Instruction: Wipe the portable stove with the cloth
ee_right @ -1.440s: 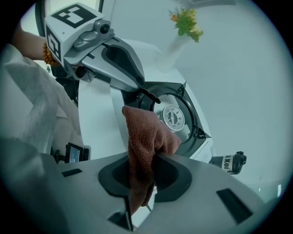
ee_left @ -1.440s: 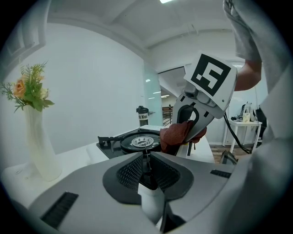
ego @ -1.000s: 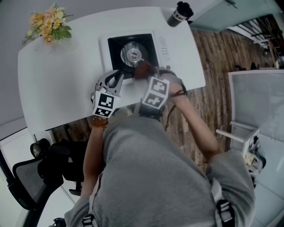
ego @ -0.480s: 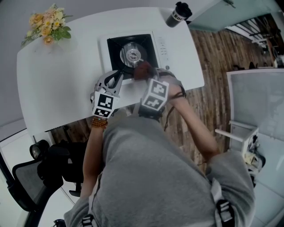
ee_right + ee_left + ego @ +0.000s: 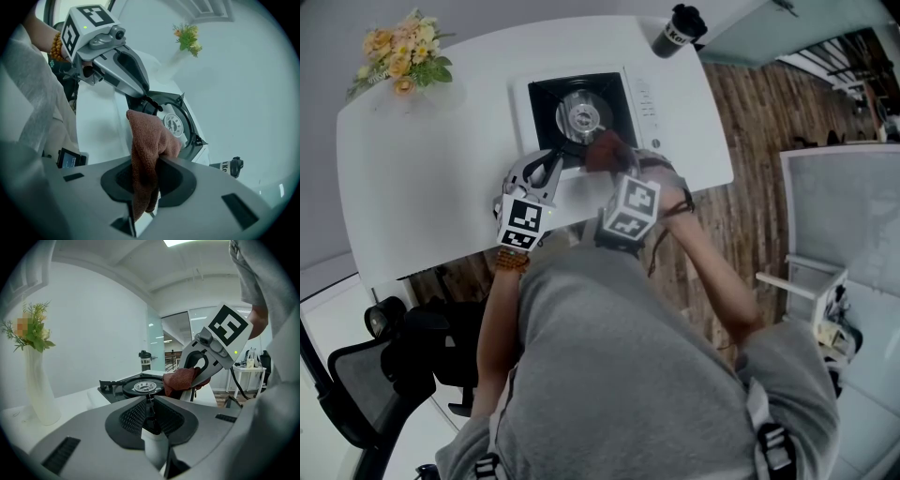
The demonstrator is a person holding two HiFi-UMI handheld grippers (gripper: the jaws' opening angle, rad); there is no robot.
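The portable stove [image 5: 581,112] has a black top, a round burner and a white control strip, and sits mid-table. A reddish-brown cloth [image 5: 604,150] rests at the stove's near right corner, with my right gripper [image 5: 611,161] shut on it. In the right gripper view the cloth [image 5: 147,150] hangs out of the jaws, in front of the burner [image 5: 174,124]. My left gripper [image 5: 549,161] hovers at the stove's near left edge, shut and holding nothing. In the left gripper view, my left gripper [image 5: 149,400] points at the stove [image 5: 140,387], with the cloth [image 5: 180,379] to its right.
A white vase of flowers [image 5: 398,56] stands at the table's far left. A black mug [image 5: 678,30] is at the far right corner. The white table [image 5: 422,178] ends just before my body. An office chair [image 5: 375,366] stands on the floor at lower left.
The right gripper's marker cube has tilted and shifted slightly toward me, with the cloth still at the stove's near right corner. The left gripper has barely moved.
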